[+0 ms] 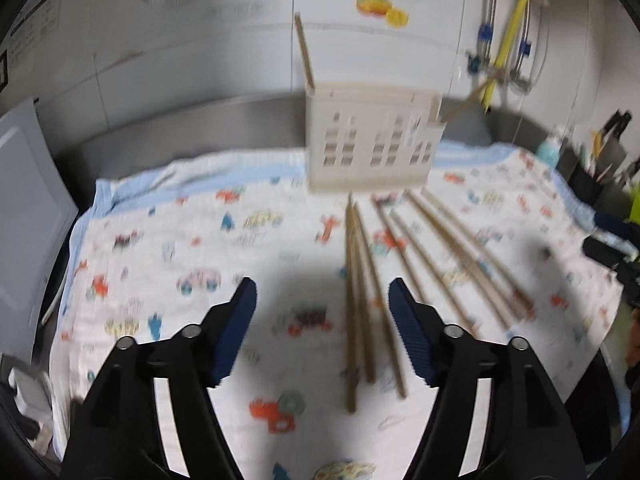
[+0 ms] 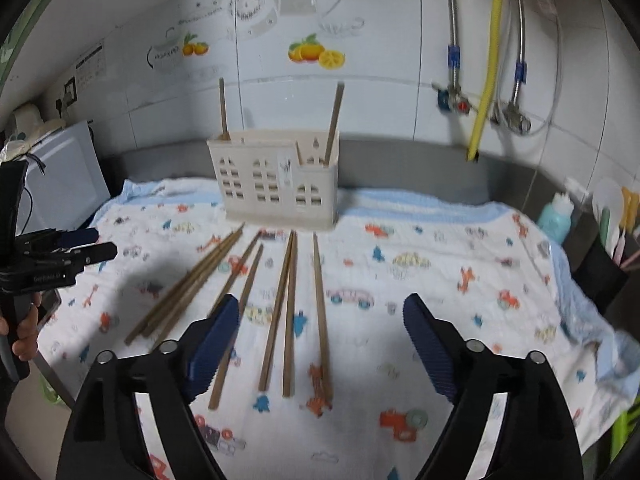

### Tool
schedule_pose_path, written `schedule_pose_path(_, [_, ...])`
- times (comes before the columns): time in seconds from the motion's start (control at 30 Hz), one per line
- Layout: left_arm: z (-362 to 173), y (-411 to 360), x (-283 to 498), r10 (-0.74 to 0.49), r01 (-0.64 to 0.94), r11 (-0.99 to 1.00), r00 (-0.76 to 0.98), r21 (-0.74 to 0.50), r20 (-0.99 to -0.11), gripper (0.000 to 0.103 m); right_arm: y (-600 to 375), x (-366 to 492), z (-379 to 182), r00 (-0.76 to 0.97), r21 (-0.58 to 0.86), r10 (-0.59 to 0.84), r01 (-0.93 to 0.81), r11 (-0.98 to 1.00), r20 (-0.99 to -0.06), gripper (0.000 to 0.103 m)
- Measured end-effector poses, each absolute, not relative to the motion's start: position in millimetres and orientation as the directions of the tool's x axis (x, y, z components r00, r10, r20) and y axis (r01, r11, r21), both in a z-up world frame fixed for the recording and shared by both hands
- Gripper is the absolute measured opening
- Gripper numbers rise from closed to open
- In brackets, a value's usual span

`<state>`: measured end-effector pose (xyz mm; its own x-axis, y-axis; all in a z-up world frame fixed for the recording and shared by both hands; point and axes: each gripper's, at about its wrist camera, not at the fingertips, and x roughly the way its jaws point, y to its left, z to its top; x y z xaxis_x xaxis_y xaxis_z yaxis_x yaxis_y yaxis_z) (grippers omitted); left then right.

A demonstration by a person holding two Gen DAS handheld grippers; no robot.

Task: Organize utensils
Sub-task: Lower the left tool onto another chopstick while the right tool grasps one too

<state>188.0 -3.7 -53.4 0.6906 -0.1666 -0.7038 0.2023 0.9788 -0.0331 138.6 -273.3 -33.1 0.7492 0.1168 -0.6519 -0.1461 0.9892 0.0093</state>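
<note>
A cream utensil holder (image 2: pixel 276 178) with window cut-outs stands at the back of a patterned cloth (image 2: pixel 420 280); it also shows in the left wrist view (image 1: pixel 370 142). Two wooden chopsticks stand in it, one at each end (image 2: pixel 222 106) (image 2: pixel 334 118). Several wooden chopsticks (image 2: pixel 290 312) lie loose on the cloth in front of it, also in the left wrist view (image 1: pixel 362 296). My left gripper (image 1: pixel 322 328) is open and empty above the cloth, just left of the chopsticks. My right gripper (image 2: pixel 320 348) is open and empty over the near ends of the chopsticks. The left gripper appears at the left edge of the right wrist view (image 2: pixel 60 256).
A tiled wall with fruit stickers (image 2: pixel 316 54), pipes and a yellow hose (image 2: pixel 486 60) stands behind. A white appliance (image 2: pixel 60 172) sits at the left. A teal bottle (image 2: pixel 556 214) and a dark caddy of utensils (image 2: pixel 612 236) stand at the right. The cloth's front edge overhangs the counter.
</note>
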Motion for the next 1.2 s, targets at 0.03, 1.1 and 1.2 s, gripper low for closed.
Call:
schedule_pose_path(0.03, [-59.2,-3.2,186.8,-0.153,0.196,0.980,0.686,-0.022,-0.712,0.070,-273.9,138.8,-36.5,0.745,0.009,0.114,-0.144,0.990,-0.657,0.087])
schedule_pose_path(1.1, [-134.9,-13.5,204.9,-0.106,0.173,0.985,0.609,0.002,-0.786,0.069,-281.6,152.7,-102.0,0.653,0.074,0.135,-0.121,0.990,-0.745,0.091])
schedule_pose_path(1.2, [-136.6,-15.7,206.4,-0.114,0.182,0.983,0.604,-0.003,-0.789,0.065,-281.3,154.1,-103.1,0.651,0.077,0.139,-0.123,0.989,-0.747,0.091])
